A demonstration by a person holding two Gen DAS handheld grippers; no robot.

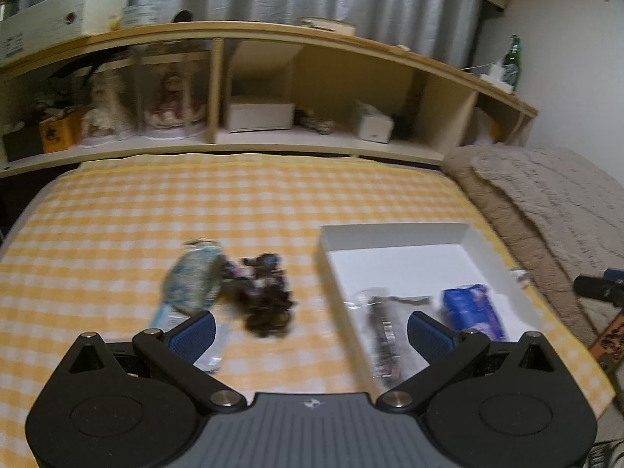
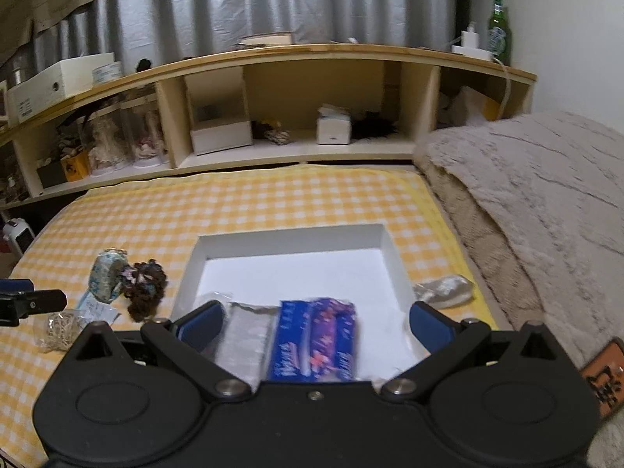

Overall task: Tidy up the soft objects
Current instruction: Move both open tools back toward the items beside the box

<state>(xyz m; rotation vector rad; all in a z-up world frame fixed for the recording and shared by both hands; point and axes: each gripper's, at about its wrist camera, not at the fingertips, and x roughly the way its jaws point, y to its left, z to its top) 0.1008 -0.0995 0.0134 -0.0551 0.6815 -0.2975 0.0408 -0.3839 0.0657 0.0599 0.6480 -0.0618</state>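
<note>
A white shallow box (image 1: 394, 234) (image 2: 288, 243) lies on the yellow checked bed cover. In it lie a blue tissue pack (image 1: 474, 308) (image 2: 316, 339) and a clear bag with a dark strip (image 1: 384, 335) (image 2: 243, 339). Left of the box lie a dark brown scrunchie-like bundle (image 1: 267, 296) (image 2: 144, 282) and a pale blue patterned soft roll (image 1: 195, 277) (image 2: 106, 275). A grey soft item (image 2: 444, 290) lies right of the box. My left gripper (image 1: 310, 335) is open and empty above the box's left edge. My right gripper (image 2: 316, 327) is open and empty over the tissue pack.
A wooden shelf unit (image 2: 296, 78) with boxes and jars stands behind the bed. A beige fluffy blanket (image 2: 538, 202) lies to the right. A bag of rubber bands (image 2: 58, 329) lies at the left. The other gripper shows at the view edges (image 1: 600, 288) (image 2: 23, 304).
</note>
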